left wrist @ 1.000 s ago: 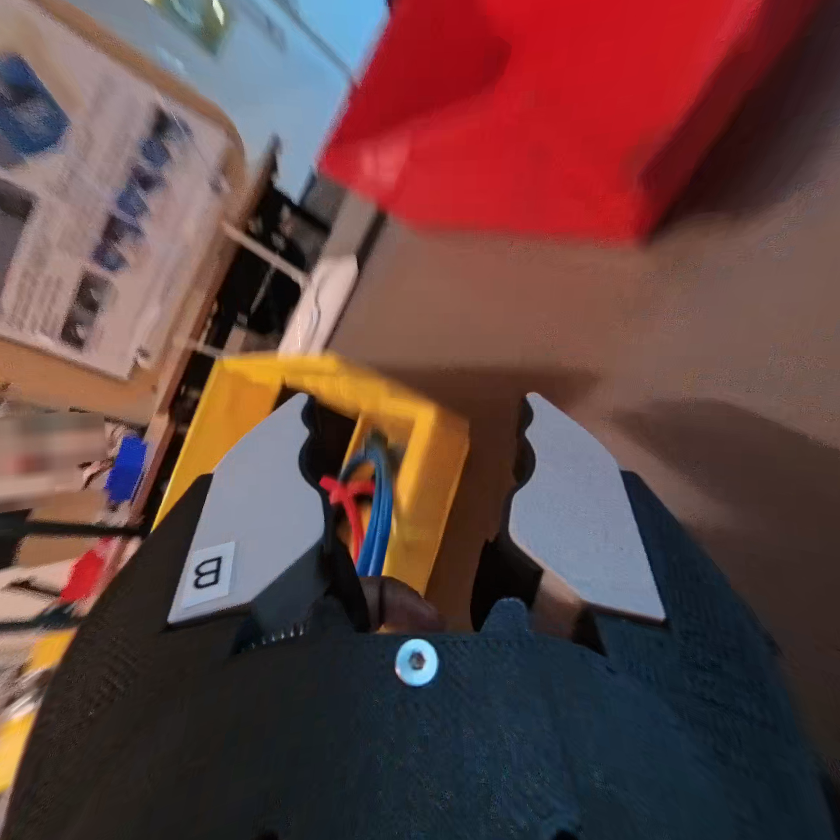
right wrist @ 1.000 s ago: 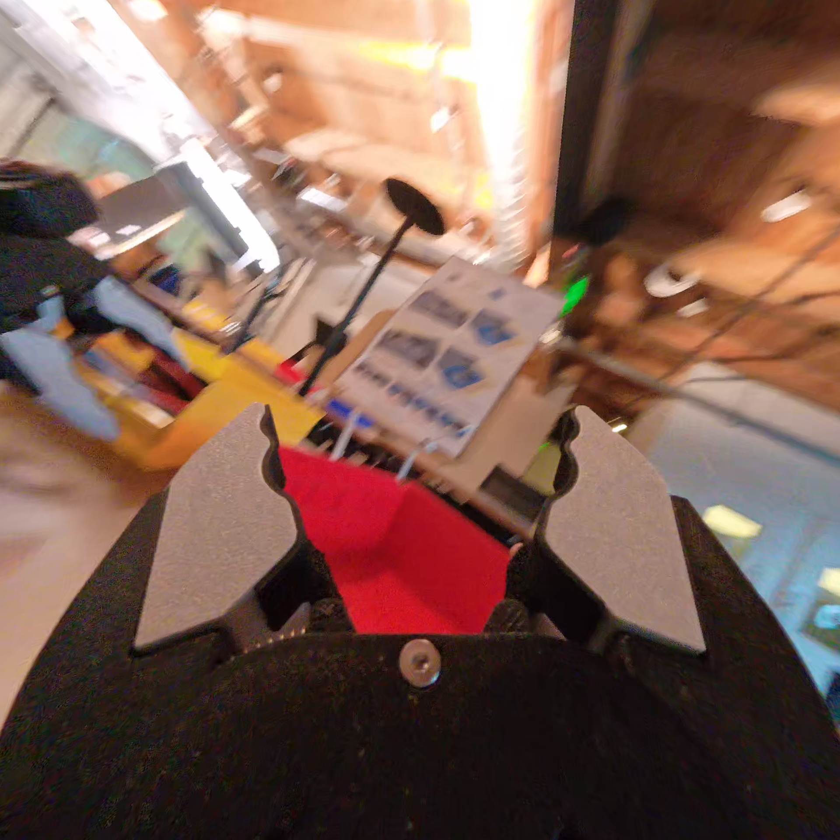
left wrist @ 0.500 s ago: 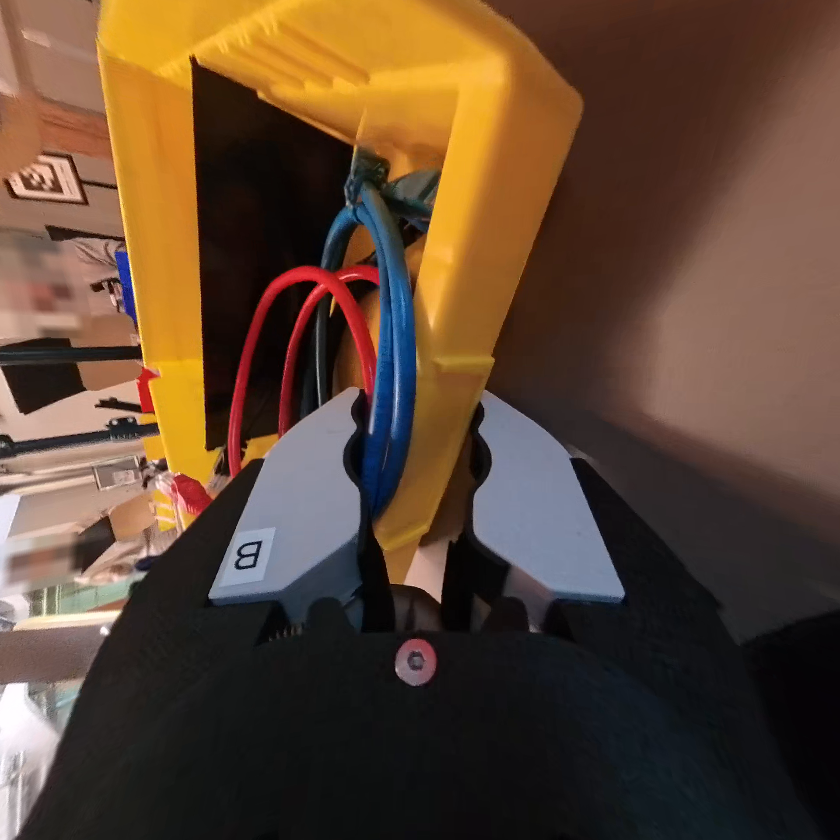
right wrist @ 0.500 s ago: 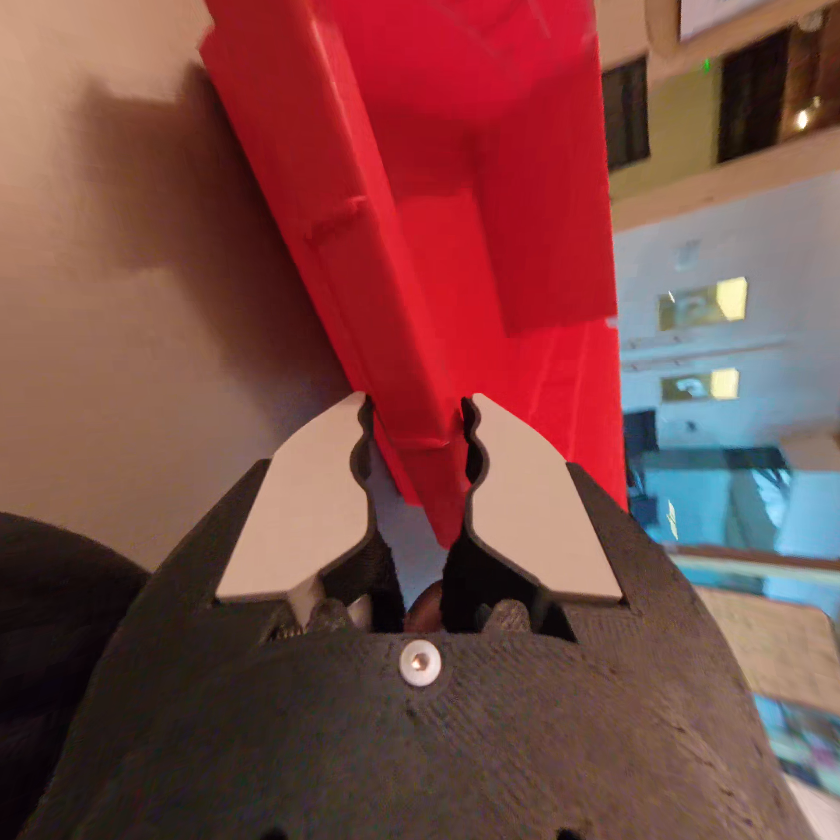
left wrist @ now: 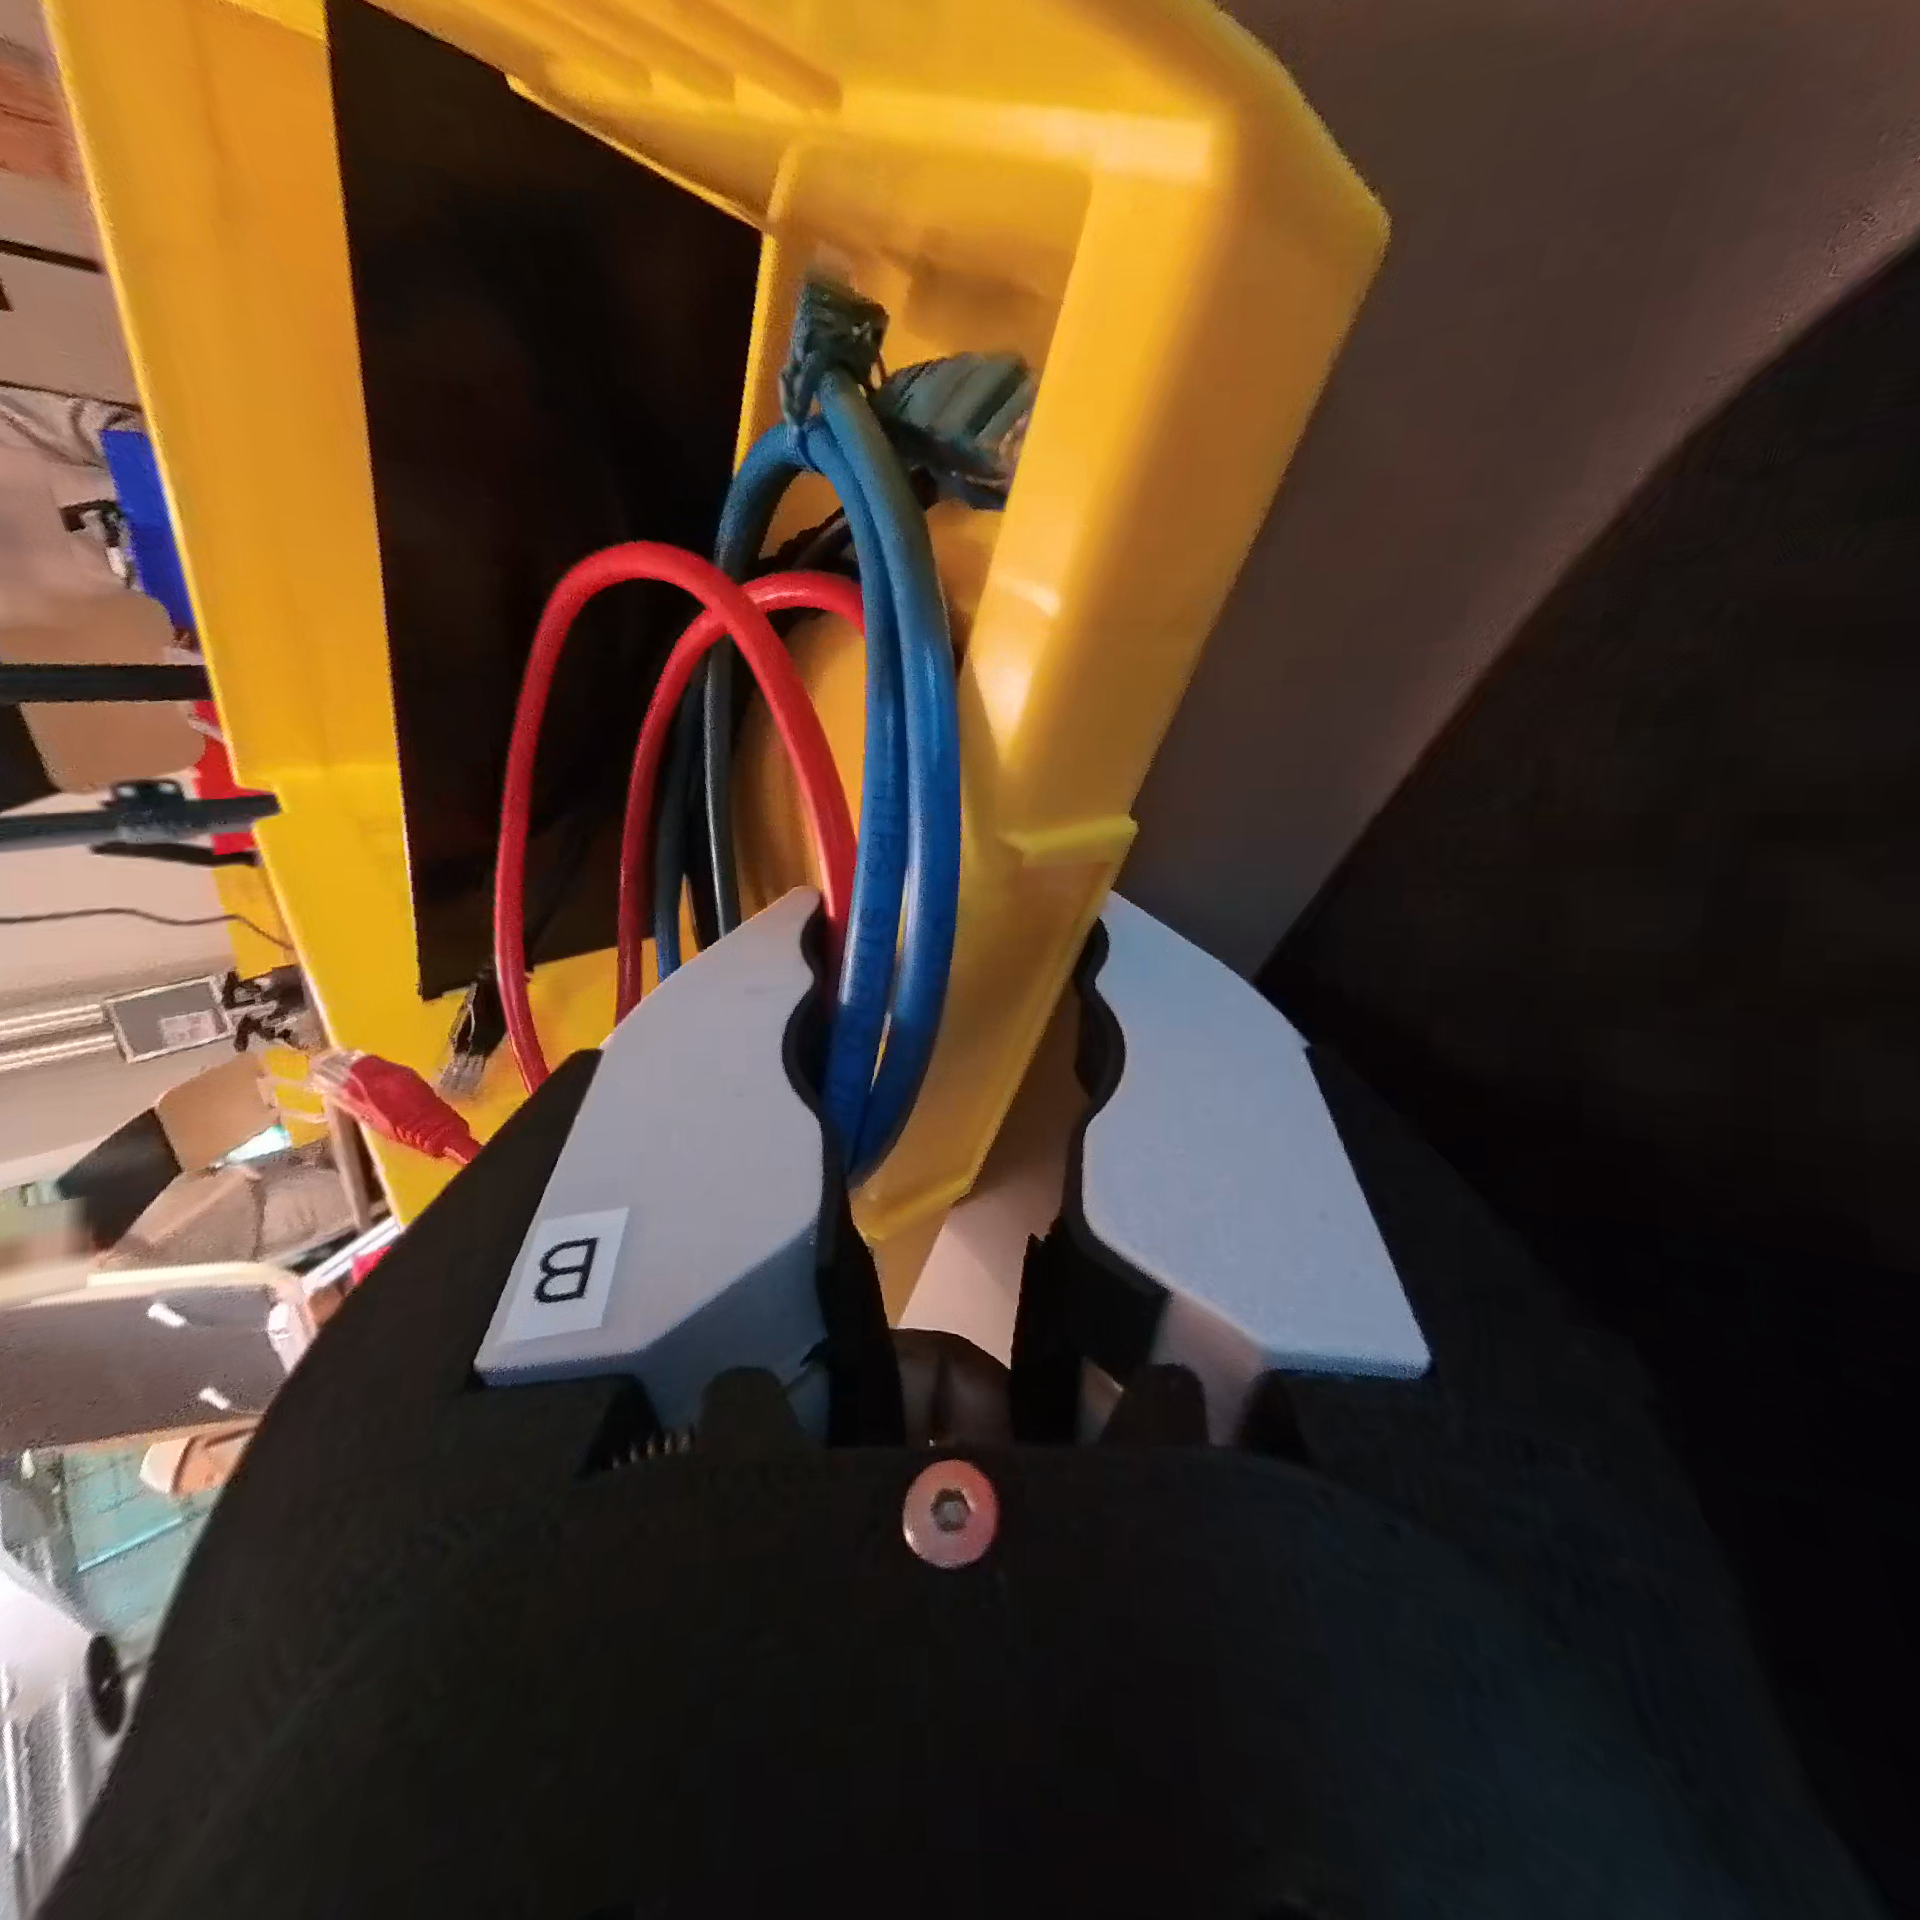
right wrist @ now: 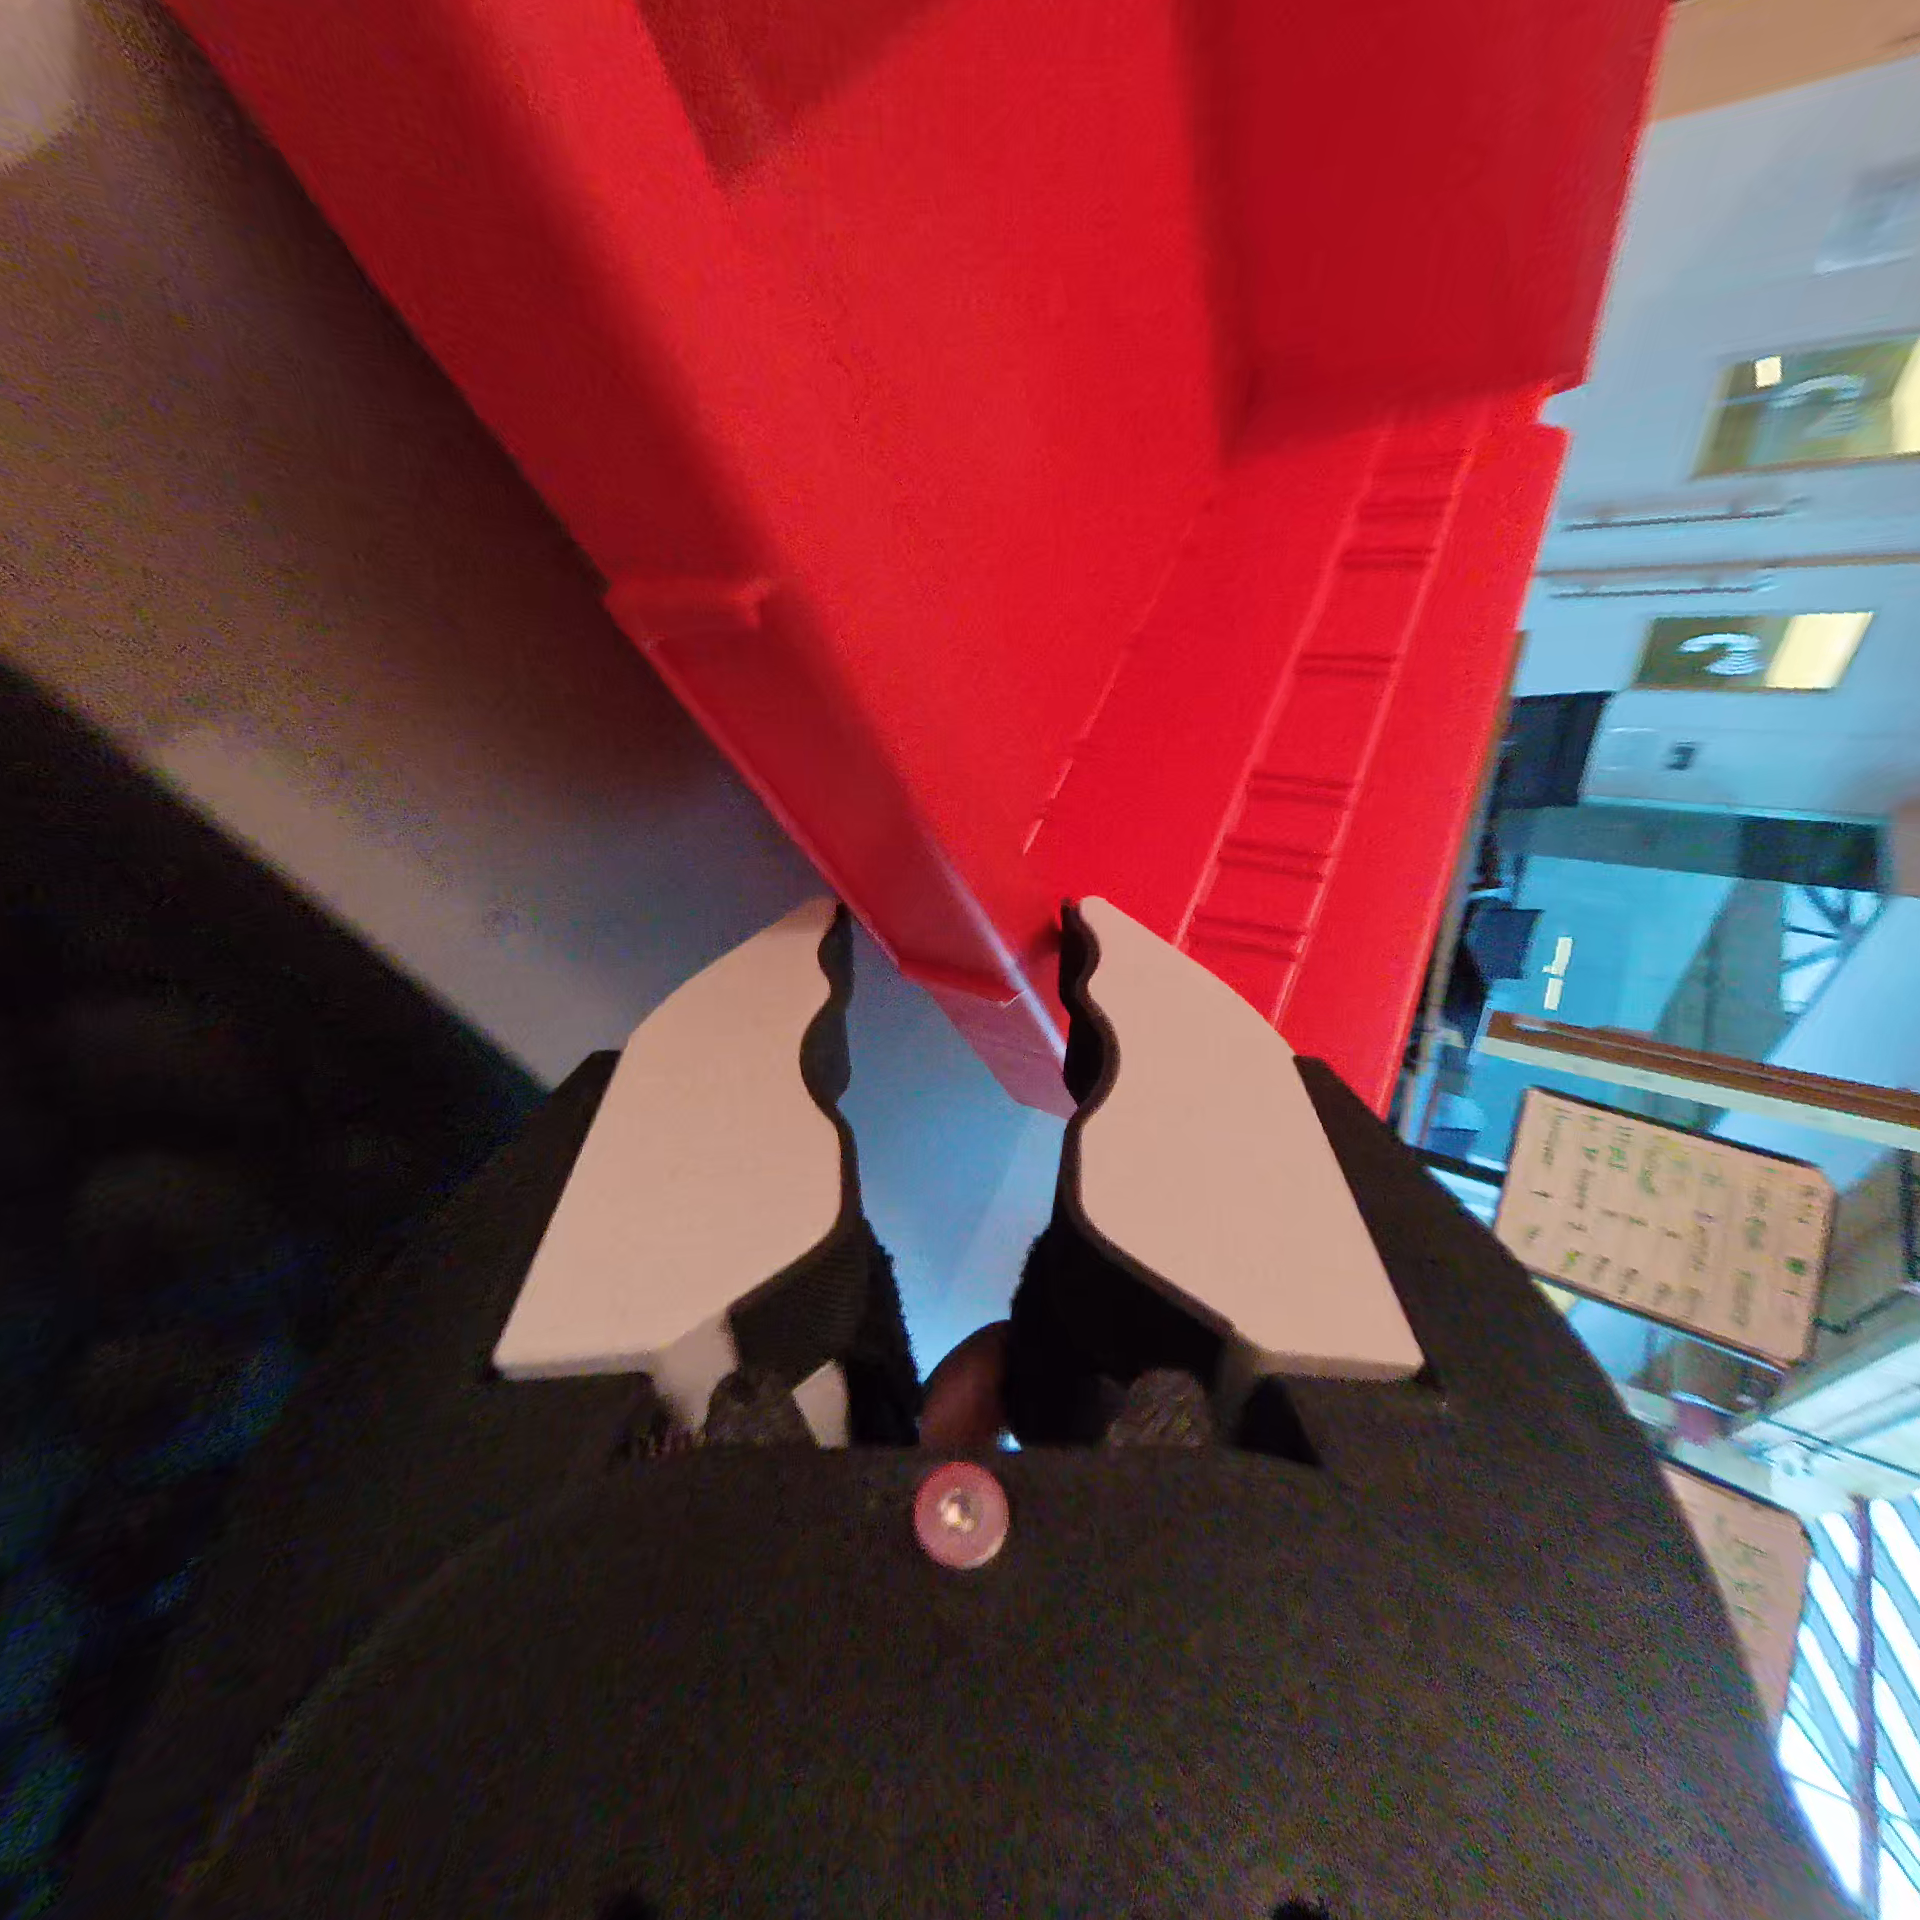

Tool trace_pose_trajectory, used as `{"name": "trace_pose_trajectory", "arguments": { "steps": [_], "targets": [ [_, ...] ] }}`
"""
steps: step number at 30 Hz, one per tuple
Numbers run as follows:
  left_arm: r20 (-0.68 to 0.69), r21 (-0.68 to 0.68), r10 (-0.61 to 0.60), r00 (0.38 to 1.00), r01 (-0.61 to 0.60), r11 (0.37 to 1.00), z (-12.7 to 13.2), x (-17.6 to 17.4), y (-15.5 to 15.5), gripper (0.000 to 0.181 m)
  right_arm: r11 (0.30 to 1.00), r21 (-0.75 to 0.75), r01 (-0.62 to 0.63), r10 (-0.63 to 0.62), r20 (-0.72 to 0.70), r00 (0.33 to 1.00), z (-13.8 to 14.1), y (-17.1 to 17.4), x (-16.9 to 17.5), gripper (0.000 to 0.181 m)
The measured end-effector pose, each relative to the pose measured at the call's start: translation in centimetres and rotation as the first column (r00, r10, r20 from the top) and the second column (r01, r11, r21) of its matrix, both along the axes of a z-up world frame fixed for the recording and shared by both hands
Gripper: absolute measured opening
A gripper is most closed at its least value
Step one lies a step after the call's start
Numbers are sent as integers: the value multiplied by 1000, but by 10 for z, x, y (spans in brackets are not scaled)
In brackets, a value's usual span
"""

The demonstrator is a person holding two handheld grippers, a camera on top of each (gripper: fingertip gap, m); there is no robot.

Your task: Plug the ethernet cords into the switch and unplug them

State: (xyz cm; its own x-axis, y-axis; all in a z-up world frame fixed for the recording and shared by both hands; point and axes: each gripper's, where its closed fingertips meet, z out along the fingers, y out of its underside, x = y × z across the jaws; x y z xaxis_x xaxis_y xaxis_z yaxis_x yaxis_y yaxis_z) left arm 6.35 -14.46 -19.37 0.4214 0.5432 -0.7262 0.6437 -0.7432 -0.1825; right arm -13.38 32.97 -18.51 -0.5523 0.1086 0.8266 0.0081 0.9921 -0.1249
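Cords lie coiled inside the yellow plastic bin (left wrist: 1174, 436), the landmark for everything else: a blue ethernet cord (left wrist: 904, 790) looped against its right wall, a red ethernet cord (left wrist: 582, 748) looped further inside, with its red plug (left wrist: 400, 1107) hanging out over the near edge, and dark cables between the two. A flat black slab (left wrist: 540, 499) rests against the bin's far side; whether it is the switch cannot be told.

The left gripper (left wrist: 956, 997) is clamped around the near end of the bin's right wall, the blue loop caught between the wall and its left finger. The right gripper (right wrist: 956, 997), beside a separate red plastic bin (right wrist: 935, 468), straddles that bin's wall edge with its jaws narrowed; whether they press the wall is unclear.

Judging by this, the task has barely begun: no plug sits in any port, so every plugging and unplugging is left.
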Motion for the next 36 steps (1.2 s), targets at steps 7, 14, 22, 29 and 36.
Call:
{"name": "trace_pose_trajectory", "arguments": {
  "steps": [7,14,22,29,36],
  "targets": [
    [-15,76,58,998,-56,996,4,10,-7,57,851,-505,-145,251,149,957,38,-36,40,60],
    [-501,536,-78,862,380,753,131,15,60,106,-193,-827,-527,364,-559,745,180,-81,101,92],
    [-549,744,322,771,275,609,252,-61,-9,145,-264,-772,-578,359,-635,684,164,-108,118,122],
    [100,568,393,914,-377,732,113,-141,-85,134,-193,-810,-554,414,-579,702,148,-114,113,117],
    [308,688,452,837,-524,502,45,-187,-89,131,-98,-784,-613,437,-587,681,138,-122,115,116]
  ]
}}
